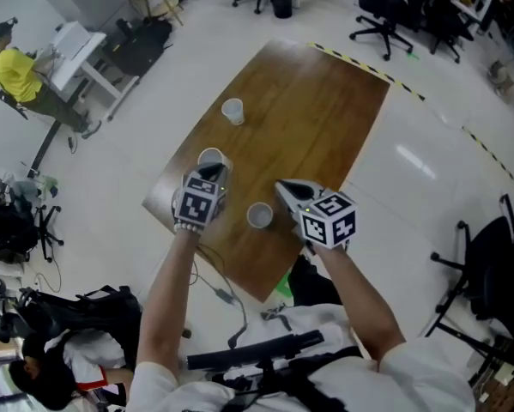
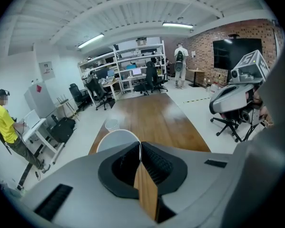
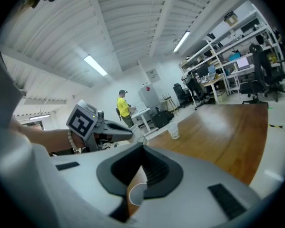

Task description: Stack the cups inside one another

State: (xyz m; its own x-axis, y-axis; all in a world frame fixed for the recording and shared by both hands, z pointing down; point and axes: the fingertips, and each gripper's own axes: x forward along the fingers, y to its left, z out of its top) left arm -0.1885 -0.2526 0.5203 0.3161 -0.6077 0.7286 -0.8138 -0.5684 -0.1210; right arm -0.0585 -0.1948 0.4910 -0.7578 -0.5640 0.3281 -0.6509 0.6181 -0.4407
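Head view: three white cups share the wooden bench (image 1: 317, 118). The far cup (image 1: 232, 111) stands by the bench's left long edge, about midway along it. The held cup (image 1: 210, 156) sits at the tip of the left gripper (image 1: 210, 175), close to the near-left corner. The near cup (image 1: 259, 216) stands just inside the near short edge, beside and below the right gripper (image 1: 284, 189). The spacing suggests the held cup is gripped so that it can be carried to a neighbour and nested, and the two free cups are upright, mouths up, ready to receive it.

Left gripper view: the fingers (image 2: 157, 163) are drawn narrow on the thin wall of the held cup (image 2: 114, 137). The rim passes between the pads at the left gripper's tip (image 2: 141, 148), a pinch on the wall rather than a wrap around the body, which leaves the base free to enter another cup. The far cup (image 2: 112, 124) lies ahead along the bench (image 2: 152, 118).

Right gripper view: the fingers (image 3: 154, 171) meet at the right gripper's tip (image 3: 142, 151) with nothing pinched. The near cup (image 3: 136, 194) shows through the gap beneath them, on the bench (image 3: 228, 127), apparently untouched. The far cup (image 3: 173, 131) stands beyond.
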